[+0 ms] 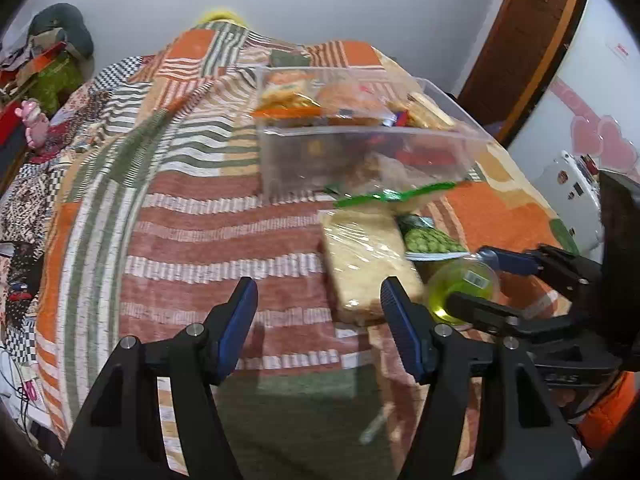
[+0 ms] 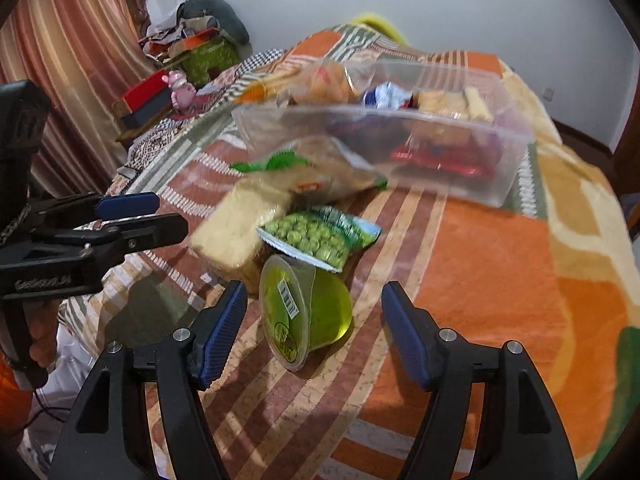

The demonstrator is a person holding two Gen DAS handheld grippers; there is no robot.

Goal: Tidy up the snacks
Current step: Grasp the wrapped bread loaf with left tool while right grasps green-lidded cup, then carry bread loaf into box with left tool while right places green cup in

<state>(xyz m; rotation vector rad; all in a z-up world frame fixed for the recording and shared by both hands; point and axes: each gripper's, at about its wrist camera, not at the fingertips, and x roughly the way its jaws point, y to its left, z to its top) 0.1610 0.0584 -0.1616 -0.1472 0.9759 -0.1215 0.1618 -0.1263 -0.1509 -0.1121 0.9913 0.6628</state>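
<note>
My left gripper [image 1: 318, 312] has its two blue-padded fingers spread wide apart over the striped patchwork bedspread [image 1: 192, 208], holding nothing. Its right fingertip sits just beside the near end of a clear-wrapped block of pale crackers [image 1: 368, 260], without gripping it.

My right gripper [image 2: 312, 312] likewise stands with fingers parted. Between them, slightly left of centre, lies a green jelly cup [image 2: 308, 312] tipped on its side, its sealed lid with barcode facing left and near. Whether the left pad touches the cup I cannot tell; the right pad is clearly apart from it.

Just beyond the jelly cup lies a packet of green peas [image 2: 320, 236], its near edge overlapping the cup's rim. To the left of the peas is the cracker block [image 2: 236, 232]. Farther on, a clear bag with a green zip strip [image 2: 316, 172] holds pale snack pieces and leans against the near wall of a transparent plastic bin [image 2: 460, 148].

The bin stands at the far side of the bed and already contains several snacks: orange-toned bags at its left, a blue-and-white wrapper in the middle, pale biscuits at its right, and red packaging low inside.

In the left wrist view, my right gripper [image 1: 476, 280] appears at the right edge with the jelly cup [image 1: 460, 284] between its fingers.
</note>
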